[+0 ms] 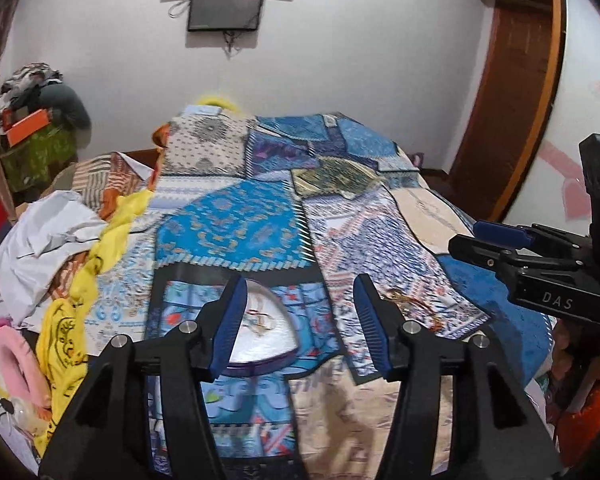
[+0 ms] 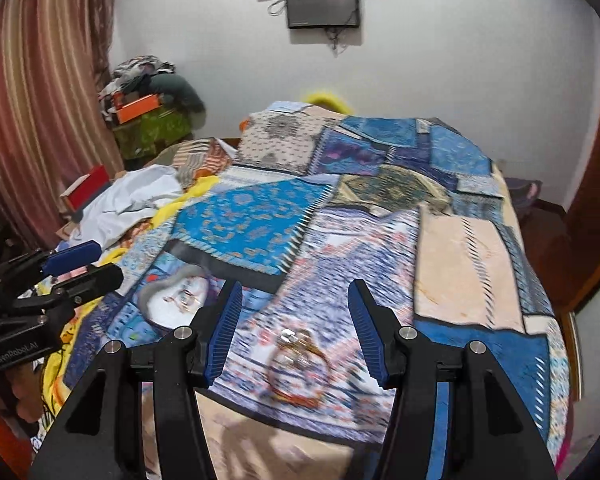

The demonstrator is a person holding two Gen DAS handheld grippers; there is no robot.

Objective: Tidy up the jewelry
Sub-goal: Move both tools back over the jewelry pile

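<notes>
Jewelry sits loose on the patchwork bedspread, a blurred tangle of gold bangles and rings. Over to the left, the heart-shaped tray holds a few pieces, and the left gripper hangs over it, jaws apart, empty. Moving right, the right gripper hovers above the pile, parted too, nothing between its pads.

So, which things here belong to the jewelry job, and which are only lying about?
Job: jewelry box, open, a few pieces inside; jewelry pile on the bedspread; left gripper and right gripper, both empty.

Lying about: white cloth, yellow cloth, clothes heap.
</notes>
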